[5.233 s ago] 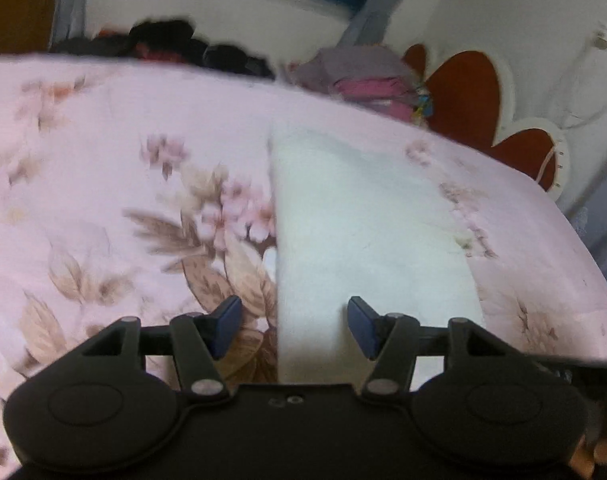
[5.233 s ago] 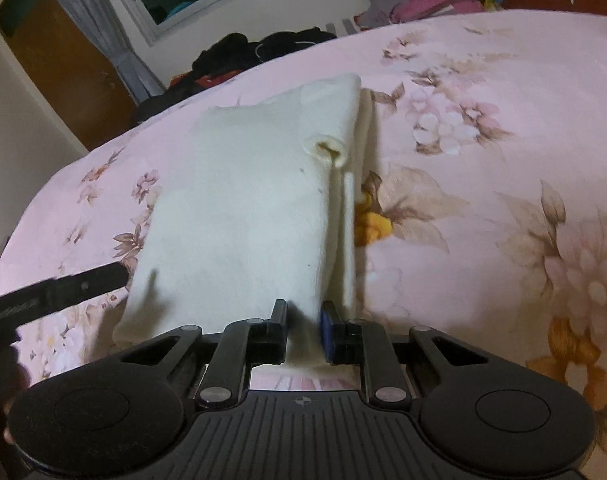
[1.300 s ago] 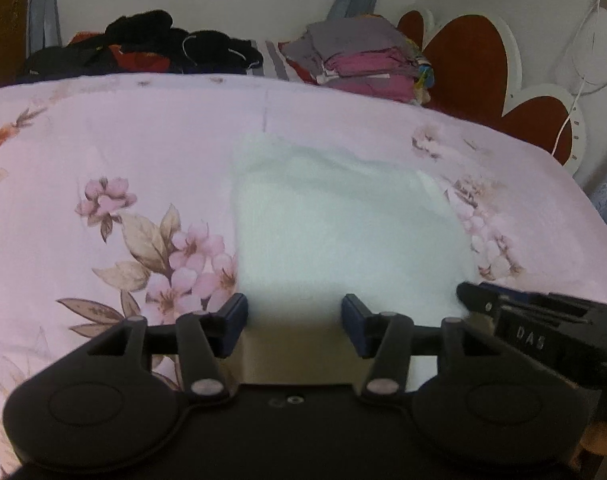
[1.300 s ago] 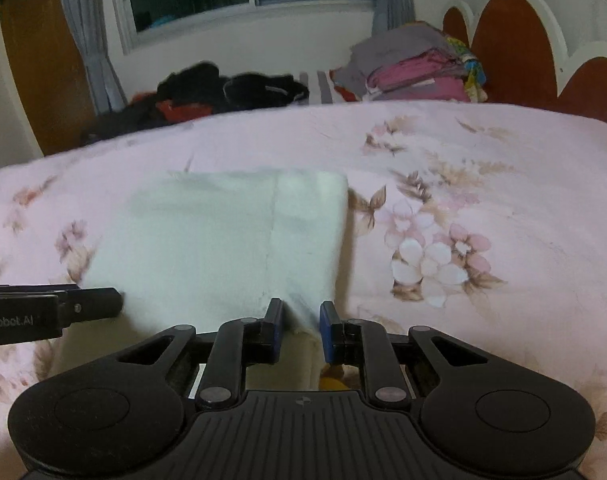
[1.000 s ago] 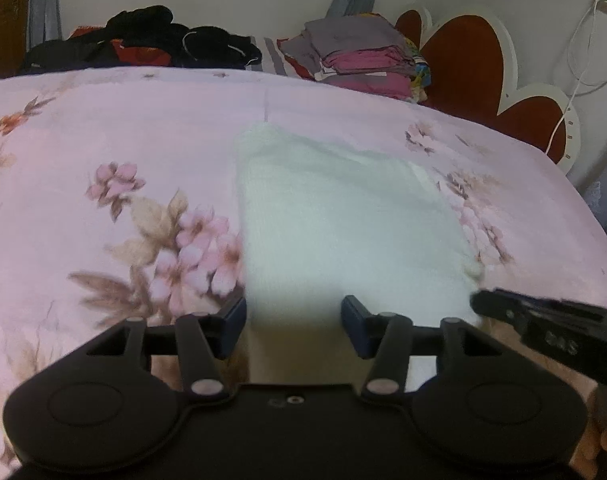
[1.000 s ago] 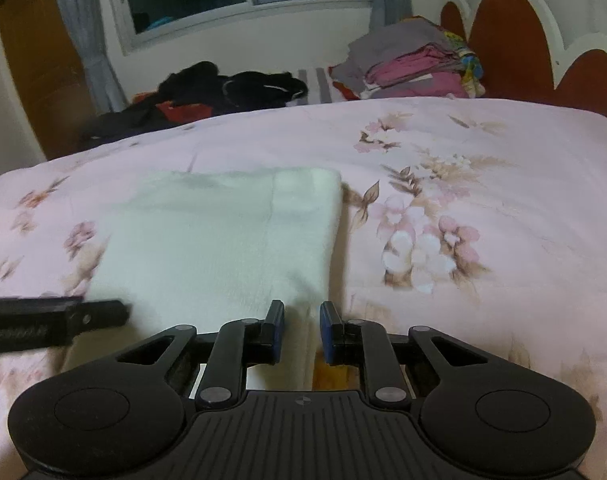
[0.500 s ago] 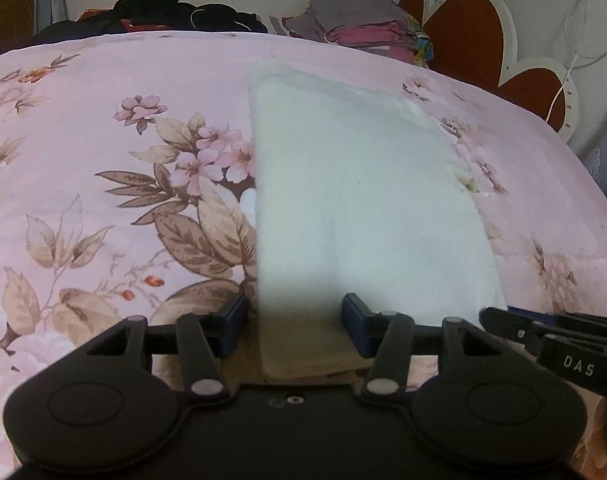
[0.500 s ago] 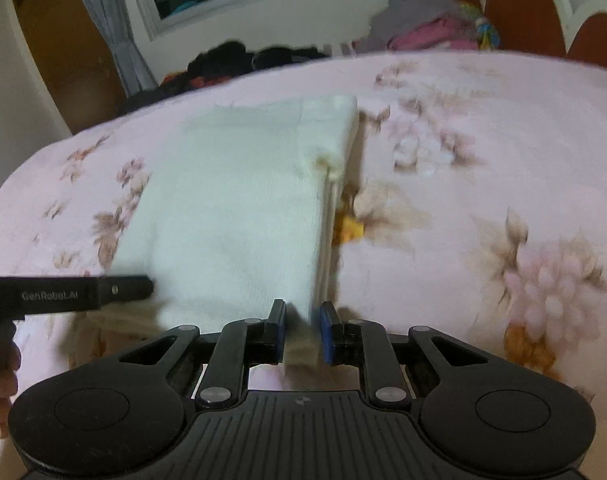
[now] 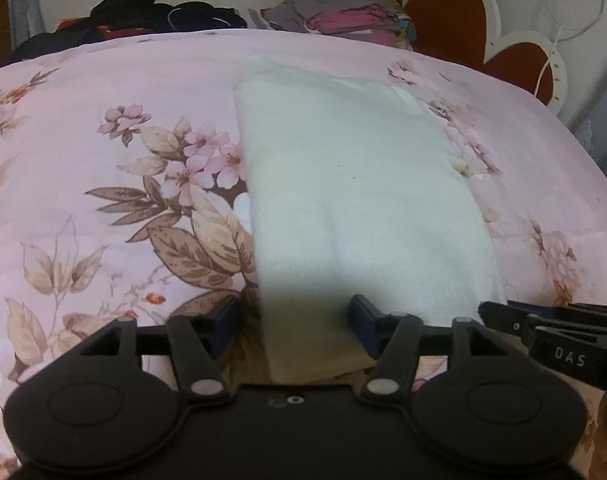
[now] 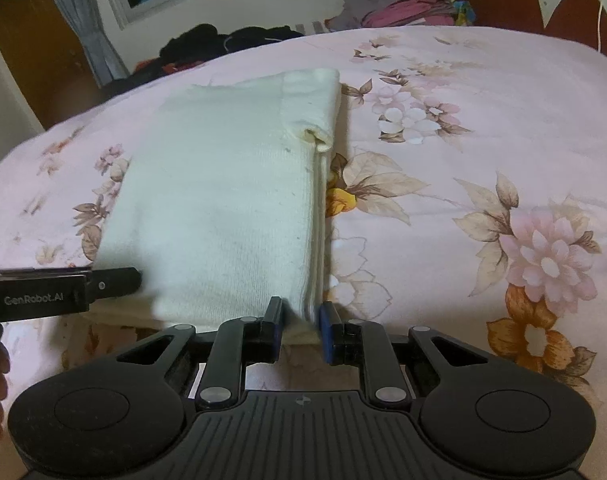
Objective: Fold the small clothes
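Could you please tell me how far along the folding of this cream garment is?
Done: the cream knit garment lies folded into a rectangle on the floral bedspread. In hand: right tongs pinch its near corner; left tongs have just been opening around its edge. Left: releasing.

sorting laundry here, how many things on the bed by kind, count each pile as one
Folded cream garment: 1
Dark clothes pile: 1
Folded pink and grey stack: 1
Grippers, left gripper open, jaws just widened, and right gripper shut on the garment: 2
Total: 5
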Tool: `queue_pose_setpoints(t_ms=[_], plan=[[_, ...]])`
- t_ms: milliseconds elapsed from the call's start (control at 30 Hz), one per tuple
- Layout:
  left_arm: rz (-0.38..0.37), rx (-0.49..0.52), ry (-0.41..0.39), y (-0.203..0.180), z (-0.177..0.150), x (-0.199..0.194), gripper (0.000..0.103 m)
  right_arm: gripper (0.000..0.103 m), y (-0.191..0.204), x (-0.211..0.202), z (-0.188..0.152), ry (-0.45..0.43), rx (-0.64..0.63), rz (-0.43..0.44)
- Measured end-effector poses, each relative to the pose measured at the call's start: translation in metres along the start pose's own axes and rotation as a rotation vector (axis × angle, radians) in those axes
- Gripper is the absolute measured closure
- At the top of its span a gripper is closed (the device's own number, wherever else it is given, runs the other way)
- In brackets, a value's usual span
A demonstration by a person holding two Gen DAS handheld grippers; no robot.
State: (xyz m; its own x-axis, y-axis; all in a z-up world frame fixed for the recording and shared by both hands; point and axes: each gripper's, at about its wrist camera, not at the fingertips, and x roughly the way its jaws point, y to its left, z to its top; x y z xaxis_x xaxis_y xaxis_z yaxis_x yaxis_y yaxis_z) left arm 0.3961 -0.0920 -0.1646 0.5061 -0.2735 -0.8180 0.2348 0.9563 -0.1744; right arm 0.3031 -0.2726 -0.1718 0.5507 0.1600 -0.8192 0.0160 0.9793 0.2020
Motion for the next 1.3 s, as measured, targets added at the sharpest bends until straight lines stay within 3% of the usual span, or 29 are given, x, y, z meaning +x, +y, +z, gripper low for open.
queue_pose_setpoints(t_ms=[167, 200, 233, 300, 467, 867, 1200, 1300], plan=[[-0.024, 0.031, -0.005, -0.001, 0.006, -0.004, 0.041, 0.085, -0.001, -0.001, 0.000, -0.001, 0.045, -0.014], [-0.030, 0.037, -0.012, -0.002, 0.008, -0.006, 0.040, 0.077, -0.001, -0.003, 0.001, -0.004, 0.052, -0.023], [-0.037, 0.037, -0.020, -0.003, 0.010, -0.008, 0.037, 0.053, 0.000, -0.005, 0.002, -0.010, 0.055, -0.056], [-0.052, 0.026, -0.042, -0.002, 0.015, -0.012, 0.032, 0.031, -0.003, -0.015, 0.004, -0.054, 0.070, -0.077], [-0.062, -0.032, -0.072, 0.002, 0.034, -0.008, 0.031, 0.031, -0.012, -0.020, 0.021, -0.115, 0.078, -0.031], [-0.032, -0.135, -0.073, 0.022, 0.065, 0.031, 0.031, 0.031, -0.037, 0.043, 0.081, -0.111, 0.144, 0.105], [-0.134, -0.206, -0.037, 0.024, 0.073, 0.057, 0.032, 0.031, -0.045, 0.085, 0.104, -0.087, 0.190, 0.260], [-0.141, -0.210, -0.041, 0.022, 0.073, 0.059, 0.039, 0.036, -0.043, 0.089, 0.106, -0.092, 0.190, 0.284]])
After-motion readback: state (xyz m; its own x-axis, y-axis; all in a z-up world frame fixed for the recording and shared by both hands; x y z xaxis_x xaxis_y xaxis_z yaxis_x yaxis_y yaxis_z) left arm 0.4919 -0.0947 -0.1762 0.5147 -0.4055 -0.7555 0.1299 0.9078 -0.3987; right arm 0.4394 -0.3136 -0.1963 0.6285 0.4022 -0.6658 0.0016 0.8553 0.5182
